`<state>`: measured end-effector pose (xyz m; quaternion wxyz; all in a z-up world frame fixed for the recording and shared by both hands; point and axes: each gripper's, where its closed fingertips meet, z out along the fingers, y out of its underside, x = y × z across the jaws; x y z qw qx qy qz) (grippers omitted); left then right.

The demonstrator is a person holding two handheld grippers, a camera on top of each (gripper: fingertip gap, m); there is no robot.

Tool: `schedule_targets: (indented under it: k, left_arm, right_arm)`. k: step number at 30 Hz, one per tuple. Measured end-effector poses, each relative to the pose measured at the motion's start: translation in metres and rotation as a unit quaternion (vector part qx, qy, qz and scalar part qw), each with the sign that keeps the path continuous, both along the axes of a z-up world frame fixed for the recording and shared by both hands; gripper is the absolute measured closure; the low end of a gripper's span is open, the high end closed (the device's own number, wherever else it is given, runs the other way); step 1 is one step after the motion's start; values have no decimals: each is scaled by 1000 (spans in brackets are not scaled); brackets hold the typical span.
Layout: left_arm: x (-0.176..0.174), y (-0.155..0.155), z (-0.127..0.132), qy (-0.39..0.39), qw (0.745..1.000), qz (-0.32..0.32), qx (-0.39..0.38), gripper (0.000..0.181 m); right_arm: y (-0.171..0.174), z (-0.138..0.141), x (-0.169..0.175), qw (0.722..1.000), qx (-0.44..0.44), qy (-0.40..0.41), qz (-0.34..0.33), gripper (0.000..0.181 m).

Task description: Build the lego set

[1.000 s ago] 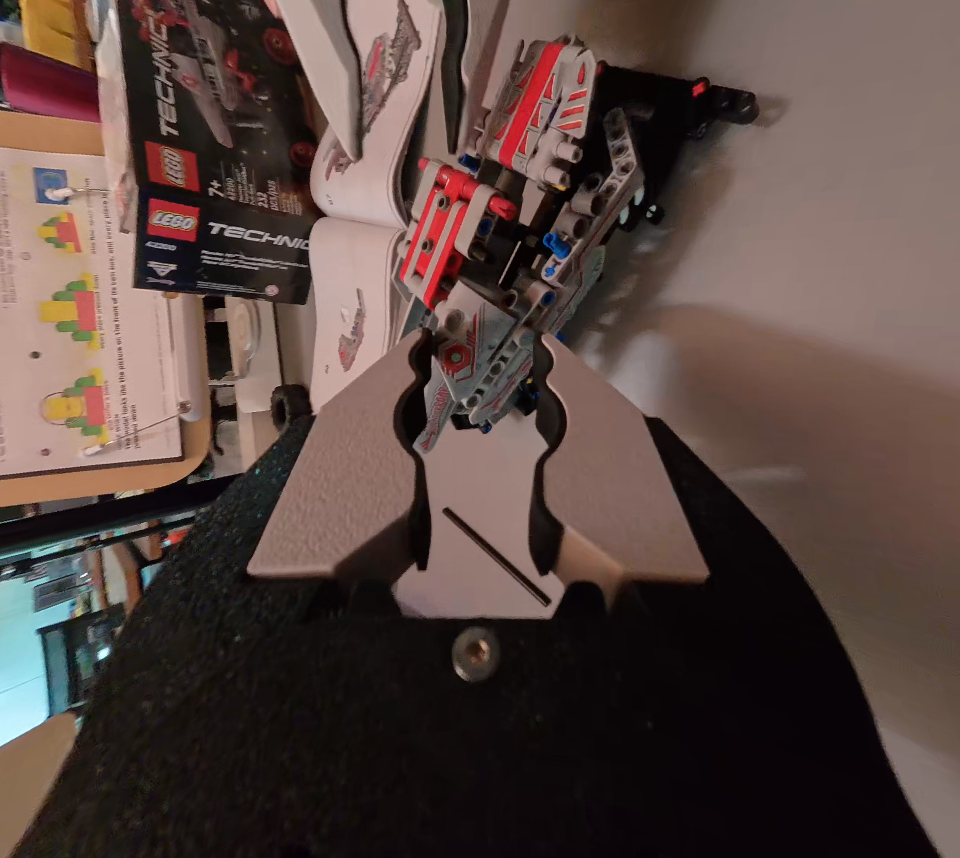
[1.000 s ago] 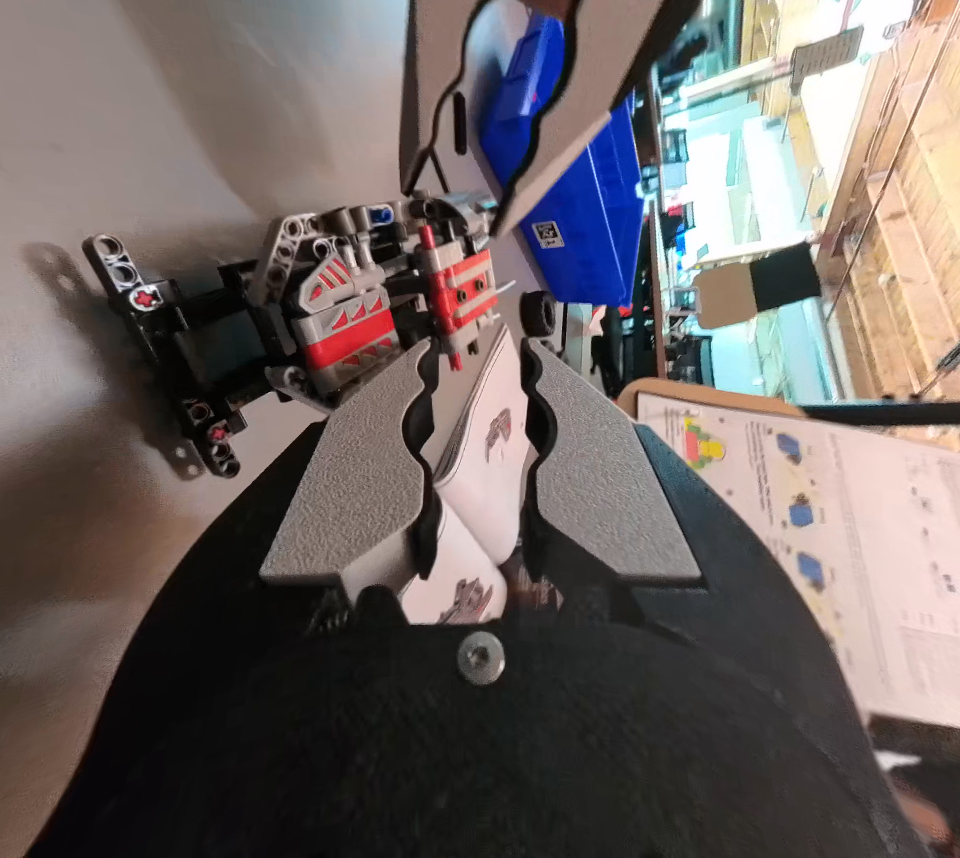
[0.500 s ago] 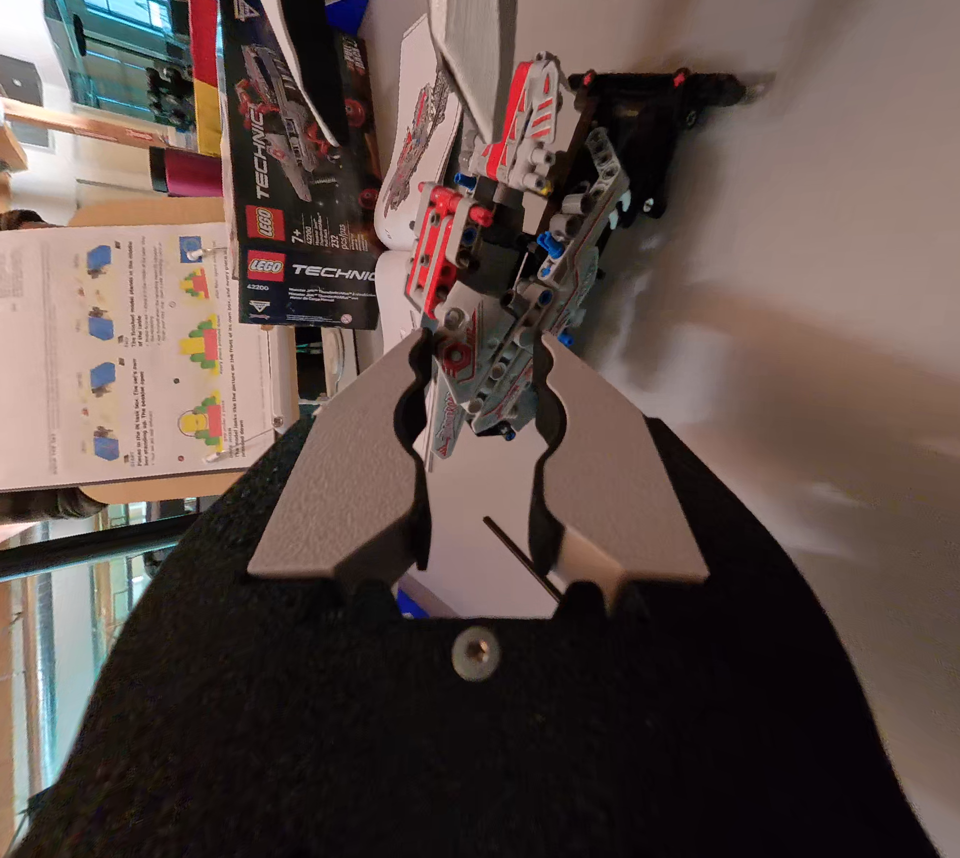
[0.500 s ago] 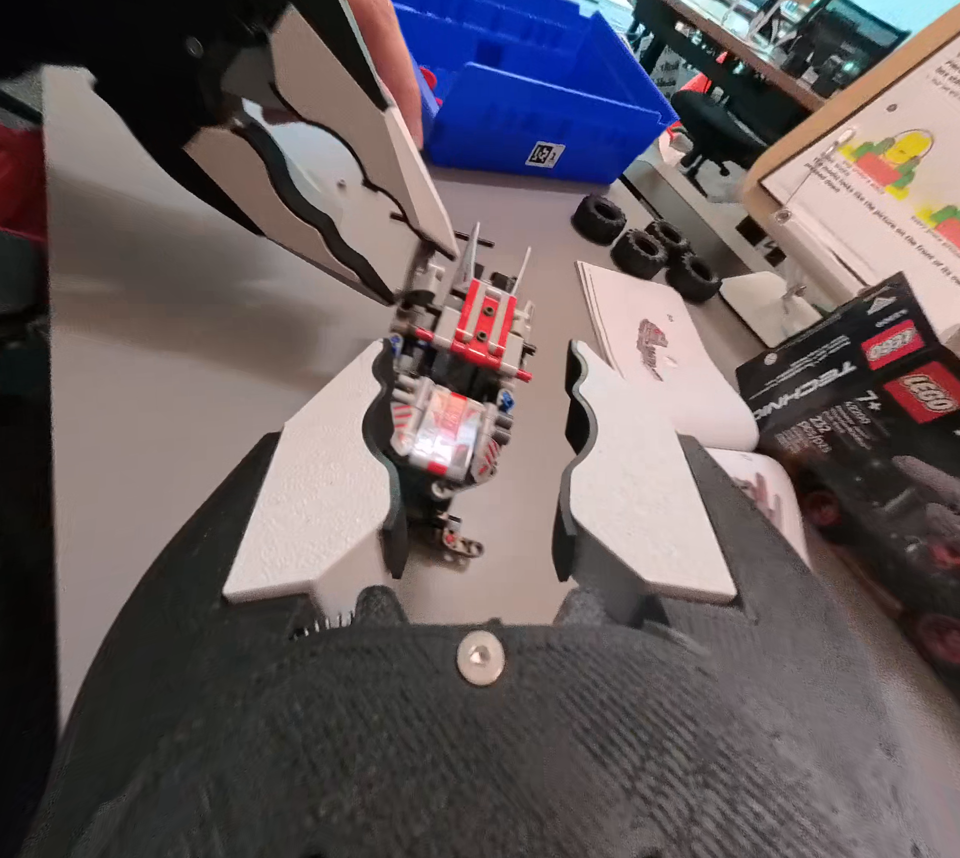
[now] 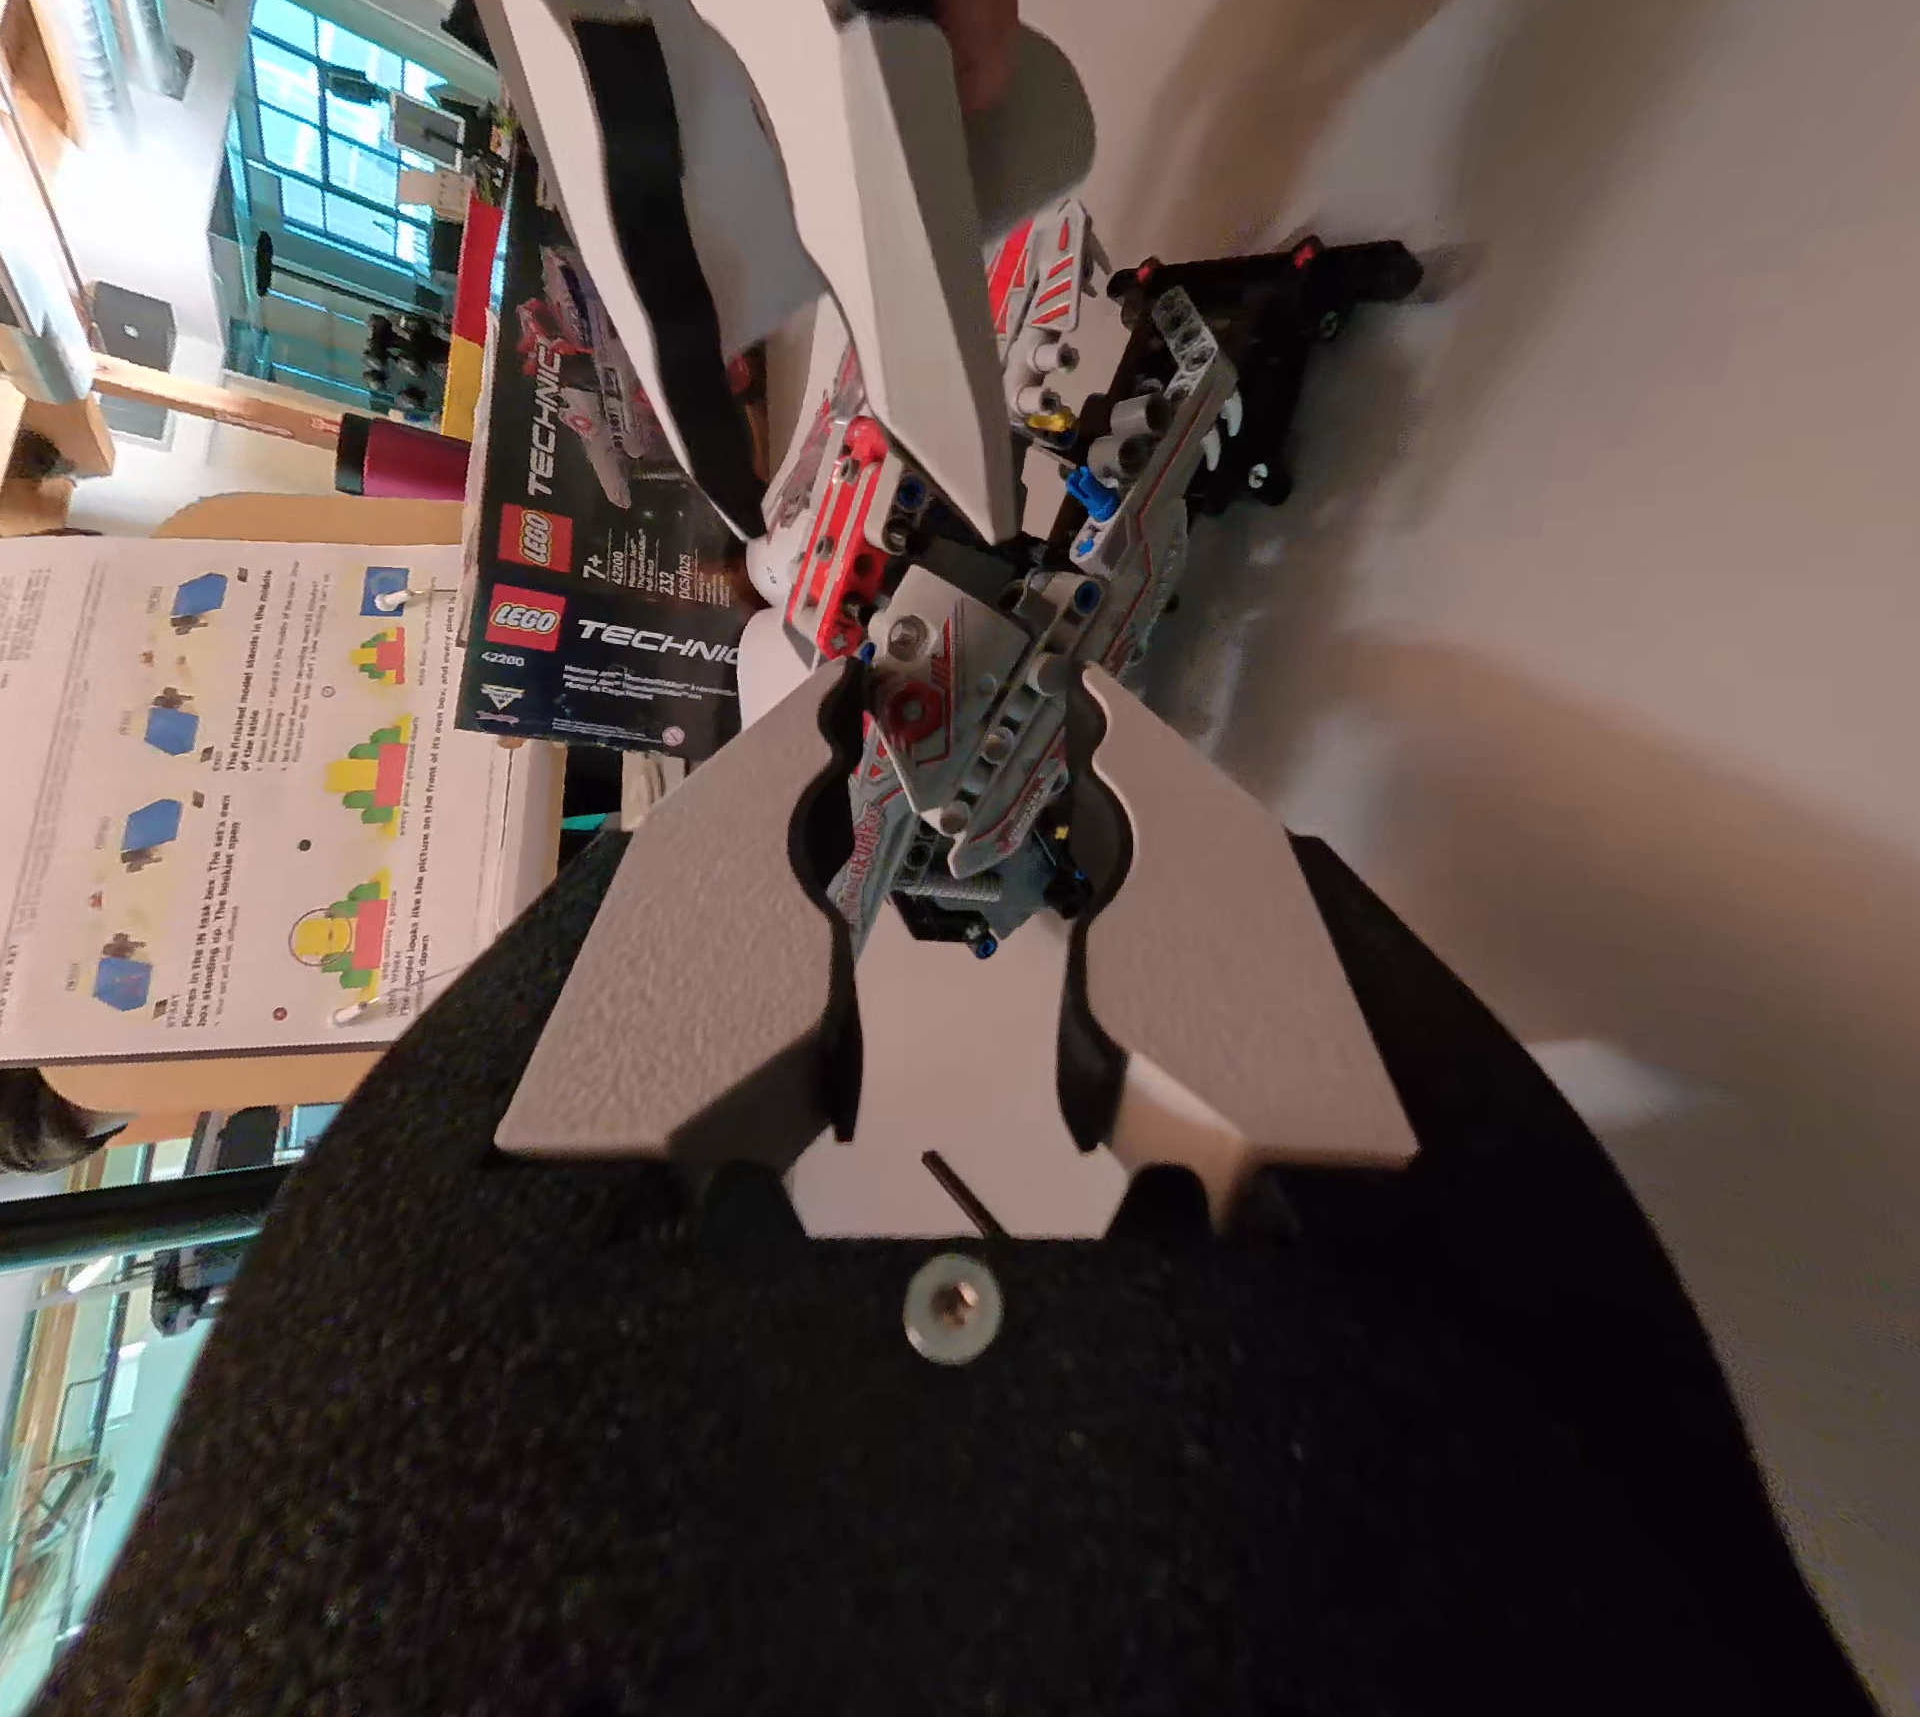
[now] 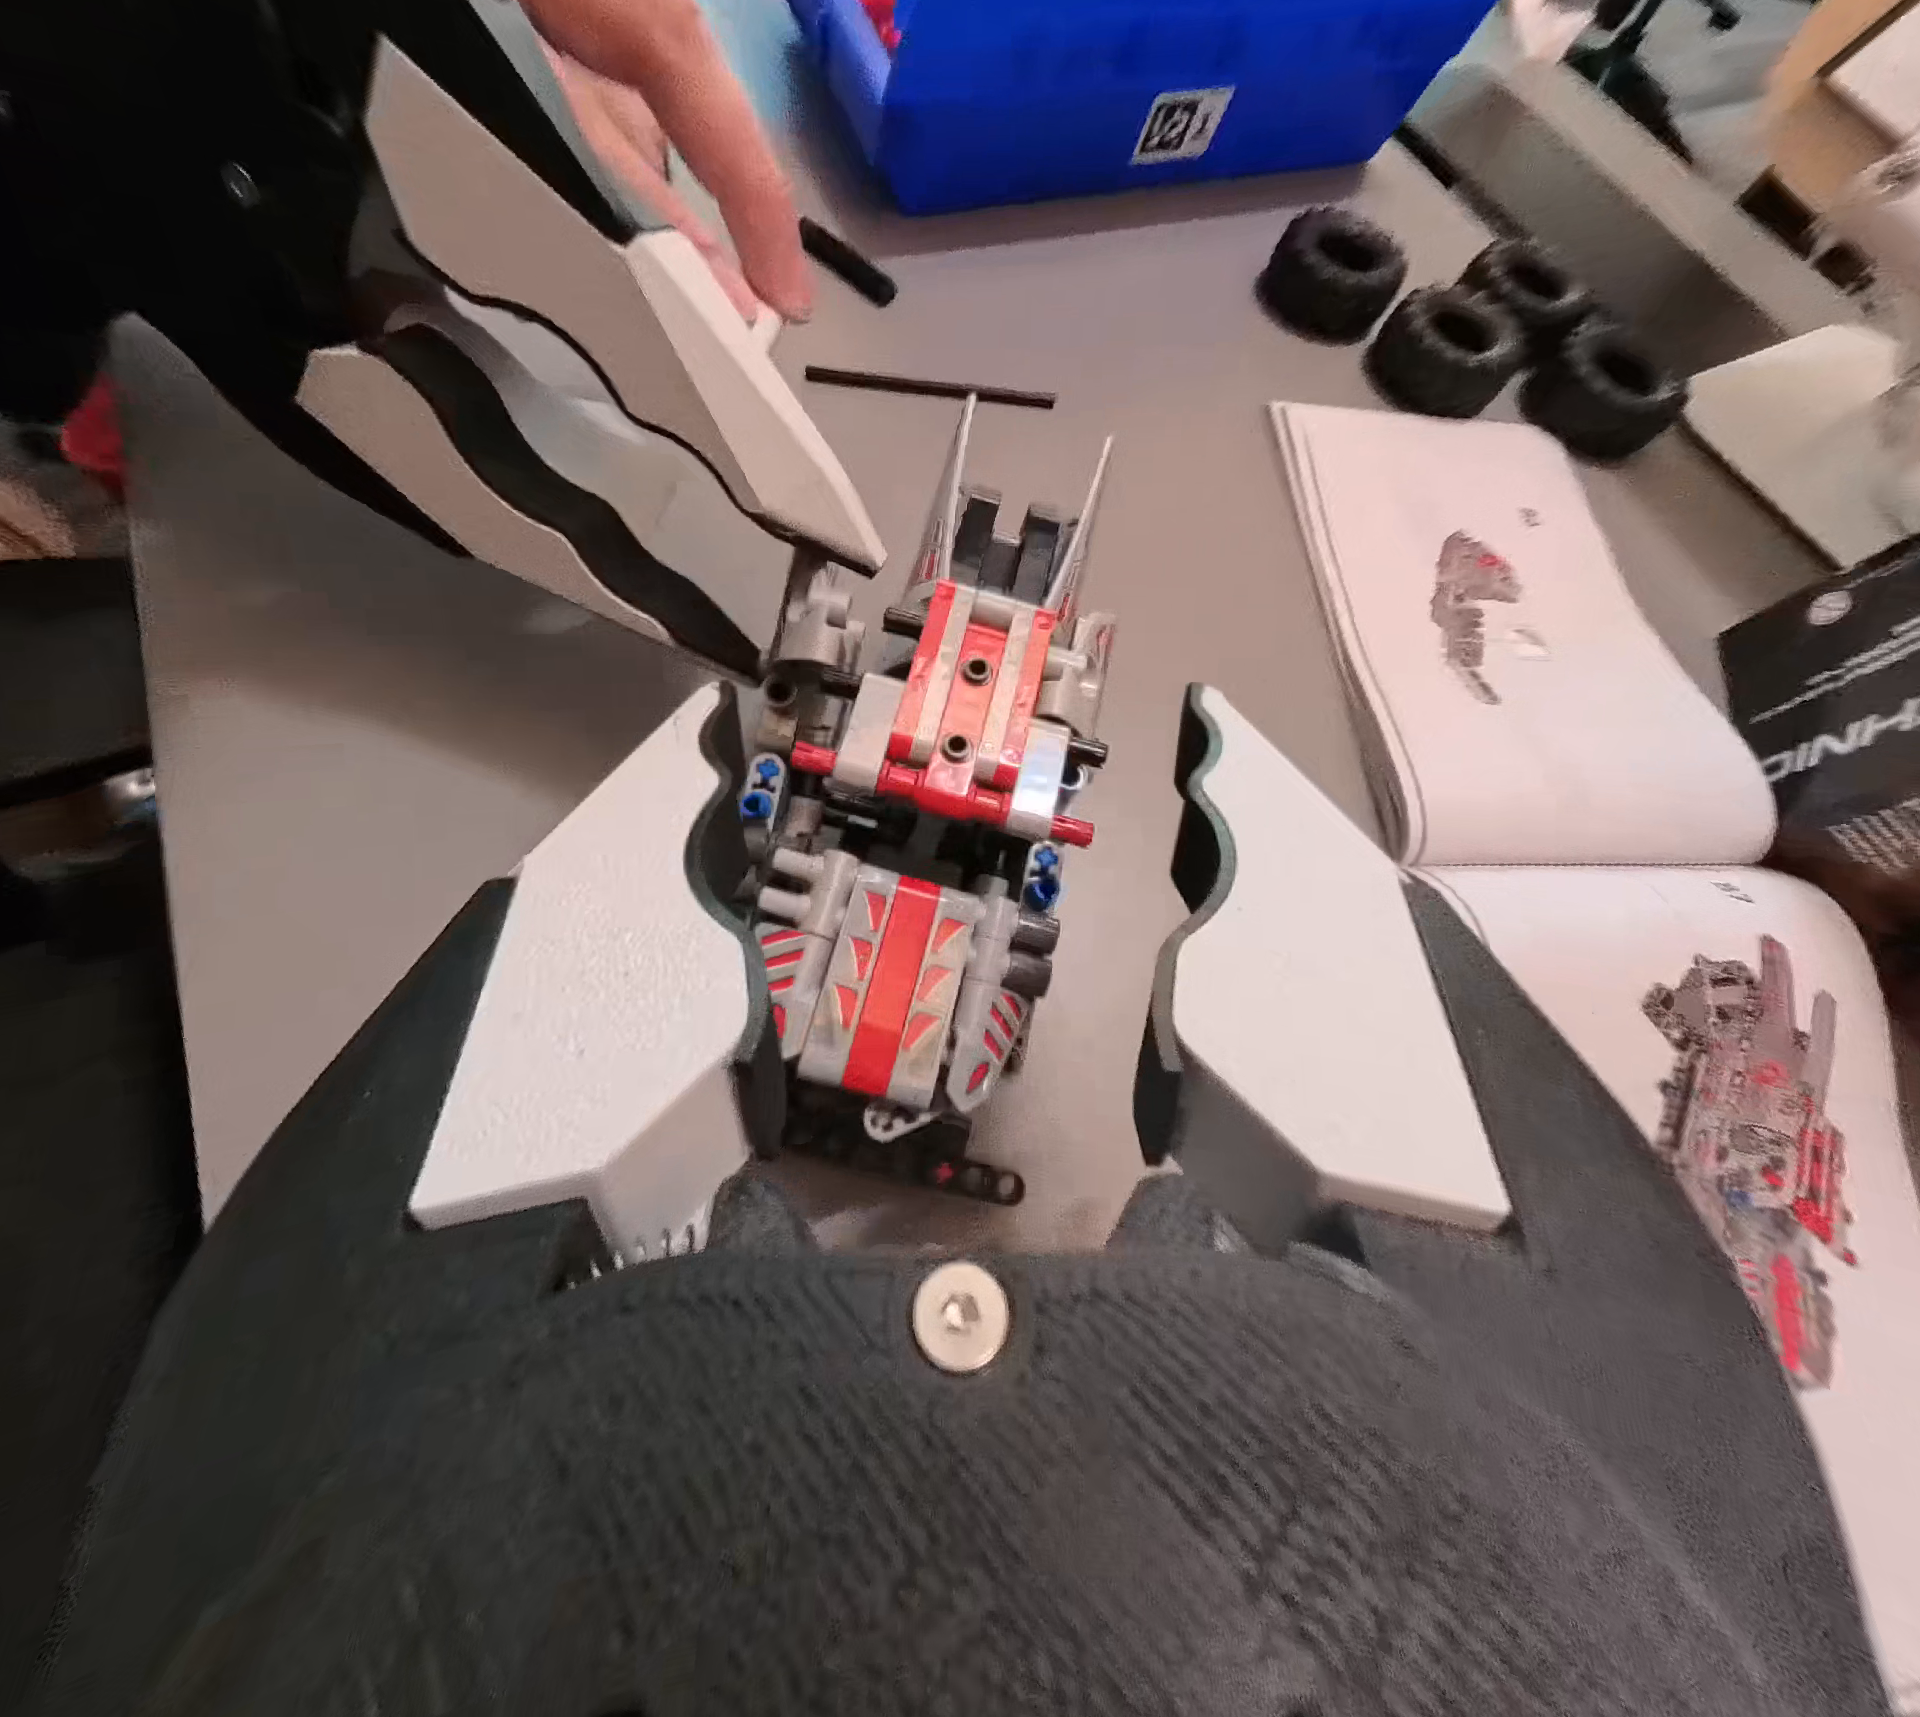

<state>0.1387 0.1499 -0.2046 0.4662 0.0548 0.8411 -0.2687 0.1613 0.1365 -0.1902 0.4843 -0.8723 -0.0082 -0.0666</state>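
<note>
The grey, red and black lego model (image 6: 894, 971) lies on the grey table (image 6: 343, 836). My right gripper (image 6: 956, 701) is open, with one finger on each side of the model's front half. The right finger stands clear of it and the left finger is close against it. My left gripper (image 5: 961, 691) is shut on the model (image 5: 1122, 462) at its grey end panel. In the right wrist view the left gripper (image 6: 805, 613) comes in from the upper left. In the left wrist view the right gripper (image 5: 873, 514) reaches down from the top.
A blue bin (image 6: 1122, 5) stands behind the model, with three black tyres (image 6: 1444, 337) to its right. A thin black axle (image 6: 925, 389) lies just beyond the model. The open instruction booklet (image 6: 1507, 628) and the black set box (image 5: 603, 545) lie on the right. Only a small space, under 4 cm, lies between the two pairs of fingers. Both grippers' tips are roughly 20 cm from the thin black axle (image 6: 925, 389).
My right gripper has swung round from the model's side to straddle it and has opened wider. My left gripper has kept its hold on the model.
</note>
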Motion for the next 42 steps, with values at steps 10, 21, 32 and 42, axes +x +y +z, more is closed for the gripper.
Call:
schedule_targets:
  k: [10,21,32,42]
  left_arm:
    - [0,-1,8,-14,999,-44,11,145]
    - [15,-4,1,20,998,-58,-17,145]
    - [16,-8,-1,16,1000,-26,-3,145]
    - [14,-12,3,77,994,-15,-78,148]
  right_arm:
    - [13,-9,3,1000,-15,17,-14,102]
    - [16,-11,11,999,-10,25,-23,116]
    - [12,-13,10,1000,-20,-8,-19,118]
    - [10,-13,11,1000,-14,-10,-4,119]
